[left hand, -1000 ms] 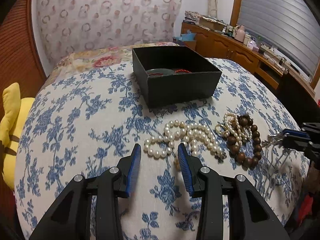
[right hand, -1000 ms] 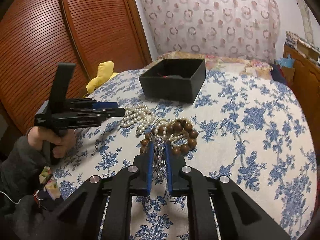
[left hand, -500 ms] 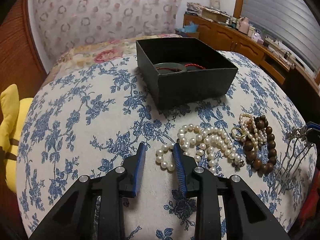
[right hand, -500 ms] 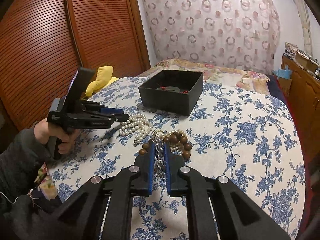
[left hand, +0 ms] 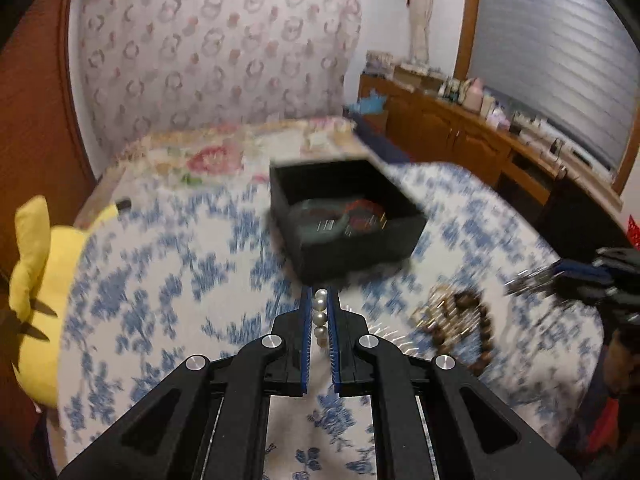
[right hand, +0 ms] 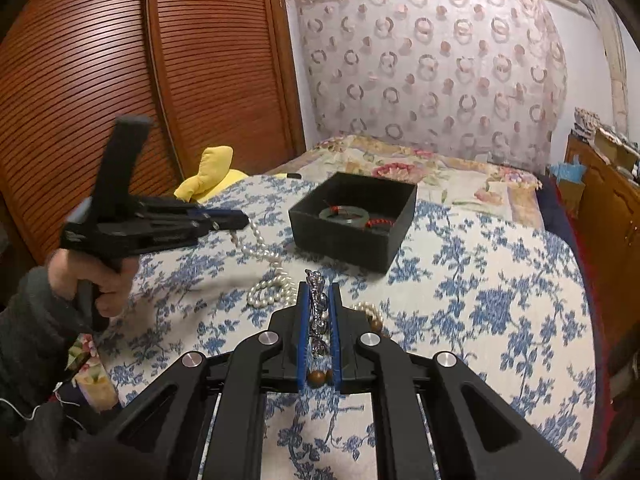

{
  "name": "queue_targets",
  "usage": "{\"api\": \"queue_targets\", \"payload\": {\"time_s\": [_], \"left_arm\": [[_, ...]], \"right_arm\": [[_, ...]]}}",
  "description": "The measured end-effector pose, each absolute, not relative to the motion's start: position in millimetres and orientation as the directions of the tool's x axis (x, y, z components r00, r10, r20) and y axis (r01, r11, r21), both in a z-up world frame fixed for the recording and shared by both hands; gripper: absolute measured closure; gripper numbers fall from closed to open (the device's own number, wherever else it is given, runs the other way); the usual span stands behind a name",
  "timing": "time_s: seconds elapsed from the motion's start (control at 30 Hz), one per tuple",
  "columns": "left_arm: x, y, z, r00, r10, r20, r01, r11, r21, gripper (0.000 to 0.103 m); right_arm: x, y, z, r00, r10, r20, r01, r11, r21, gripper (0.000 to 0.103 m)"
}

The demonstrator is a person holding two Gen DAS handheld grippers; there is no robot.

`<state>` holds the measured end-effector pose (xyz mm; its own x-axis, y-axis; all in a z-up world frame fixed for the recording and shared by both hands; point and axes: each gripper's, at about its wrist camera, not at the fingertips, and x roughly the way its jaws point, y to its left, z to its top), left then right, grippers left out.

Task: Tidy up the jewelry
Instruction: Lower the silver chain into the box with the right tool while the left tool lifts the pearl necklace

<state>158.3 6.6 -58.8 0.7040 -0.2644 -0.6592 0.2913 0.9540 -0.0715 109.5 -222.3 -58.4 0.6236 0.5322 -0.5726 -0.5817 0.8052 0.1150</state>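
Lifting the pearl necklace (right hand: 267,276) with your left gripper (left hand: 319,320) pinched on only a few beads leaves most of the strand trailing on the bedspread (right hand: 500,304) — it may slip or snag before reaching the far black box (right hand: 352,220). Your right gripper (right hand: 318,320), clamped on the silver hairpin (right hand: 316,304), sits near the wooden bracelet (left hand: 472,328) — its prongs could hook the beads.
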Motion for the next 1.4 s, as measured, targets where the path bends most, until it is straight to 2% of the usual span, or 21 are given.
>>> {"api": "queue_targets", "payload": {"time_s": [0.33, 1.0, 1.4], "left_arm": [[142, -6, 15, 0.784, -0.298, -0.544, 0.333, 0.942, -0.037, 0.097], [163, -17, 108, 0.863, -0.283, -0.418, 0.313, 0.950, 0.003, 0.097], [197, -41, 129, 0.873, -0.253, -0.418, 0.296, 0.954, 0.040, 0.097]], "right_arm": [[118, -211, -27, 0.650, 0.528, -0.546, -0.600, 0.798, 0.058, 0.092], [155, -200, 11, 0.711, 0.494, -0.501, -0.577, 0.817, -0.013, 0.092], [188, -199, 18, 0.725, 0.477, -0.497, -0.554, 0.833, -0.009, 0.092]]}}
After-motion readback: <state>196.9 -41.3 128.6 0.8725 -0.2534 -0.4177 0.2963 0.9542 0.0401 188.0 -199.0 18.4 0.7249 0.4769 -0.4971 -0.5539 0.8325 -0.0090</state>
